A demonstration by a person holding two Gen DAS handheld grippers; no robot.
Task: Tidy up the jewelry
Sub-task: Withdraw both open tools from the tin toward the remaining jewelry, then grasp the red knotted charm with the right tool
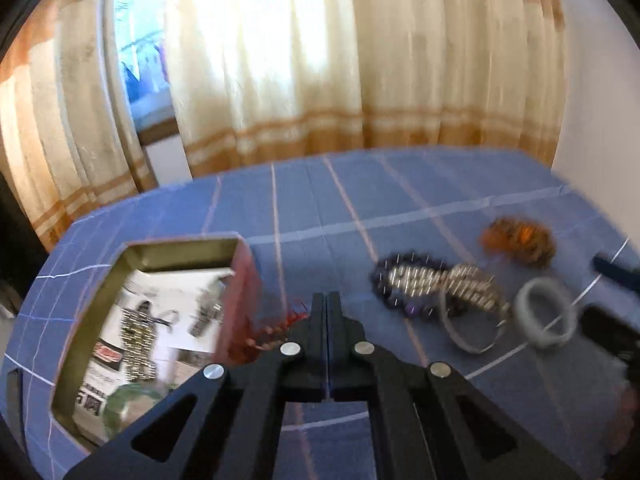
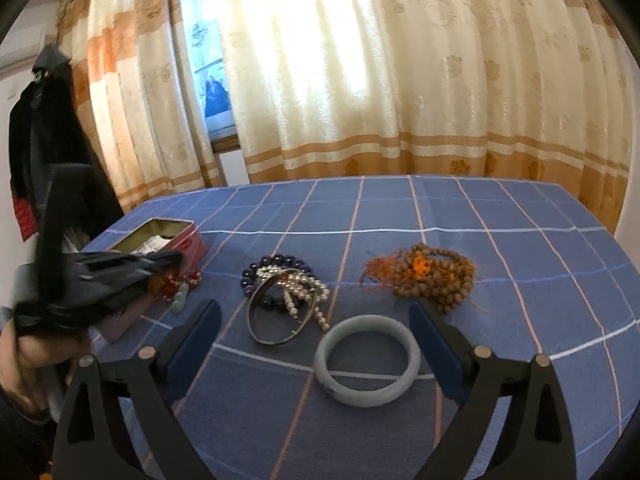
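Left gripper fingers pressed together, red tin beside, grey bangle right (blurred)

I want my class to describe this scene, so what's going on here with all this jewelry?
A person with a gripper in each hand is sorting jewelry on a blue checked tablecloth. The left gripper, jaws shut, seems to carry a red beaded string beside the open red tin. The right gripper is open around a pale jade bangle. A pearl, purple-bead and silver-bangle pile and brown prayer beads lie on the cloth.
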